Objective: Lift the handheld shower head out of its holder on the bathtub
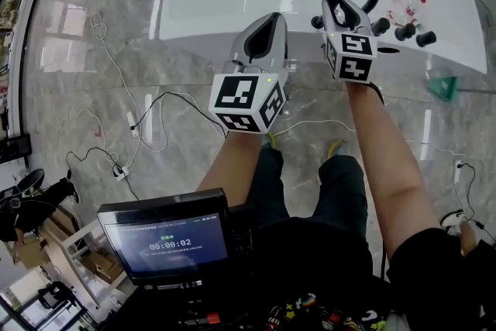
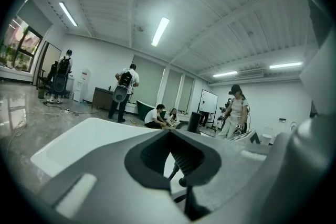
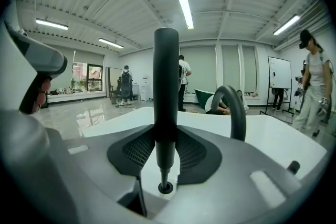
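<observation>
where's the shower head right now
Right side: the shower head stands upright between the right hand-held gripper's jaws, lower end in its holder on the bathtub rim, beside the curved spout.

The right gripper [image 3: 166, 151] has both black ribbed fingers [image 3: 135, 150] pressed against the upright black handheld shower head [image 3: 166, 81]. Its narrow lower end meets a round holder [image 3: 165, 188] at 6 o'clock. A curved black spout [image 3: 238, 105] rises at 3 o'clock over the white bathtub [image 3: 286, 139].
</observation>
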Tool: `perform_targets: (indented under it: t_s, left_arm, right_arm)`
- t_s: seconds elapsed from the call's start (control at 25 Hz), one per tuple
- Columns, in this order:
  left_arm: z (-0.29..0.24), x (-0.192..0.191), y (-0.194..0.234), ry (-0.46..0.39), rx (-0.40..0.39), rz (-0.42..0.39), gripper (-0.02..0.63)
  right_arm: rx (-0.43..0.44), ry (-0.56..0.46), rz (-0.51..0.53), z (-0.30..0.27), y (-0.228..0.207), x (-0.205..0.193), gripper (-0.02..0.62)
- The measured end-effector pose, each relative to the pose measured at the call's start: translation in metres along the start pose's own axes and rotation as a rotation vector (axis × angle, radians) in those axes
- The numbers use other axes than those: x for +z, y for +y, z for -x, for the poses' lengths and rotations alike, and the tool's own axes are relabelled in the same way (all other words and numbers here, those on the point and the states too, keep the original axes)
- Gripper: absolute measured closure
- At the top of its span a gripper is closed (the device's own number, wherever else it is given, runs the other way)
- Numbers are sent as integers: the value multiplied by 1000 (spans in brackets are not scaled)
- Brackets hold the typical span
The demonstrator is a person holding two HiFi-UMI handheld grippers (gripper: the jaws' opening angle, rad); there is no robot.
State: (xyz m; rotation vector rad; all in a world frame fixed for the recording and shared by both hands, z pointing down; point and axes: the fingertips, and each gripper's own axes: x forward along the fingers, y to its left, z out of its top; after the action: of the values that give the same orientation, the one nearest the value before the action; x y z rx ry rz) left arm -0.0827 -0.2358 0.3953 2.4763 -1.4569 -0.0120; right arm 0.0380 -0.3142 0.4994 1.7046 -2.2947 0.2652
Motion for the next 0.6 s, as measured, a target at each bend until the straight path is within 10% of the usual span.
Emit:
perform_targets:
  t_s: [0.6]
  left_arm:
    - [30,147,-85,-78,-53,-46,606]
  right_arm:
    - [11,-205,2,127,-18,203,449]
